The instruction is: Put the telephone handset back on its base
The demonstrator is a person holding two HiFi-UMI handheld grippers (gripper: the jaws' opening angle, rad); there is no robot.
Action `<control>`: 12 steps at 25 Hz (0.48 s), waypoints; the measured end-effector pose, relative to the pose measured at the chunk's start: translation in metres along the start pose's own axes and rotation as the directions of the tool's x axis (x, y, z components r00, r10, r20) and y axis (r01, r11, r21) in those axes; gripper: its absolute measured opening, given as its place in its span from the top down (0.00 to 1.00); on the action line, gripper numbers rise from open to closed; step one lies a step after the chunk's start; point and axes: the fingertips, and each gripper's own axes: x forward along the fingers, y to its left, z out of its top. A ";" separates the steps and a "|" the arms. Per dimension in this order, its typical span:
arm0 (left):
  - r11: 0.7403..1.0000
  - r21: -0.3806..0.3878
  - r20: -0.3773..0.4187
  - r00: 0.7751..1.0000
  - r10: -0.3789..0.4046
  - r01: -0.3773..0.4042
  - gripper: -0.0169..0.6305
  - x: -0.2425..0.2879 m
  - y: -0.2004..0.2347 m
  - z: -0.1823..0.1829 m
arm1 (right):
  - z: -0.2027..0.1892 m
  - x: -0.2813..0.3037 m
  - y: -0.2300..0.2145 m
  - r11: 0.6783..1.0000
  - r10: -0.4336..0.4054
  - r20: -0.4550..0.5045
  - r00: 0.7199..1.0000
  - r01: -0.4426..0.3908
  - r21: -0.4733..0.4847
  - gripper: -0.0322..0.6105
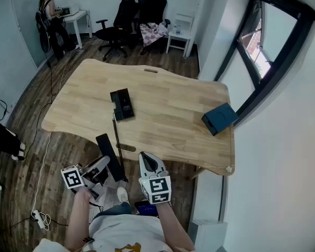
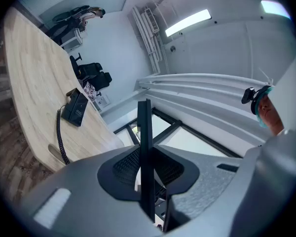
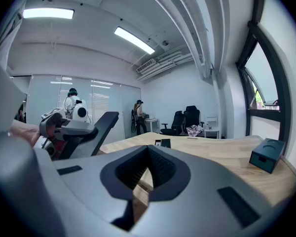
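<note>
The black telephone base (image 1: 122,105) lies on the wooden table (image 1: 173,114), left of its middle. A coiled cord (image 1: 115,133) runs from it over the near edge down to the black handset (image 1: 109,156). My left gripper (image 1: 101,167) is shut on the handset, below the table's near edge. In the left gripper view the handset (image 2: 144,147) stands edge-on between the pads, with the base (image 2: 75,107) far off on the table. My right gripper (image 1: 147,164) hangs just to the right, shut and empty; its own view shows the handset (image 3: 96,130) at the left.
A dark blue box (image 1: 219,118) sits near the table's right edge. Office chairs (image 1: 134,14) and a small white table (image 1: 179,35) stand beyond the far side. A person (image 1: 48,20) stands at a desk far left. A power strip (image 1: 38,218) lies on the floor.
</note>
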 end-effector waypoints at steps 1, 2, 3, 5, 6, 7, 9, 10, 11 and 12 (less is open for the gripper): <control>1.000 0.006 -0.002 1.000 0.006 -0.006 0.86 0.000 0.000 -0.001 | -0.001 -0.002 -0.001 1.000 -0.001 0.002 1.000 0.001 0.000 0.94; 1.000 0.012 -0.003 1.000 0.012 -0.012 0.86 -0.001 0.000 -0.002 | -0.001 -0.004 -0.001 1.000 -0.002 0.003 1.000 0.002 0.000 0.94; 1.000 0.016 -0.003 1.000 0.015 -0.015 0.86 -0.001 0.000 -0.002 | -0.002 -0.005 -0.002 1.000 -0.002 0.003 1.000 0.002 0.000 0.94; 1.000 0.016 -0.002 1.000 0.012 -0.012 0.86 0.000 -0.001 -0.002 | -0.002 -0.007 -0.003 1.000 -0.001 0.001 1.000 0.001 0.001 0.94; 1.000 0.016 -0.004 1.000 0.010 -0.010 0.86 0.000 -0.001 -0.003 | -0.002 -0.007 -0.003 1.000 -0.001 0.000 1.000 0.001 0.001 0.94; 1.000 0.020 -0.009 1.000 0.009 -0.009 0.86 0.001 -0.002 -0.003 | -0.003 -0.008 -0.004 1.000 -0.001 0.000 1.000 0.001 0.001 0.94; 1.000 0.028 -0.017 1.000 0.011 -0.010 0.86 0.004 -0.006 -0.003 | -0.002 -0.008 -0.005 1.000 -0.003 0.003 1.000 0.003 0.003 0.94; 1.000 0.027 -0.018 1.000 0.010 -0.010 0.86 0.005 -0.006 -0.003 | 0.000 -0.007 -0.006 1.000 -0.002 0.007 1.000 0.002 0.006 0.94; 1.000 0.024 -0.019 1.000 0.010 -0.009 0.86 0.006 -0.006 -0.003 | 0.001 -0.007 -0.006 1.000 0.000 0.011 1.000 0.000 0.014 0.94; 1.000 0.022 -0.019 1.000 0.010 -0.009 0.85 0.005 -0.006 -0.004 | 0.002 -0.006 -0.006 1.000 0.003 0.016 1.000 -0.004 0.024 0.94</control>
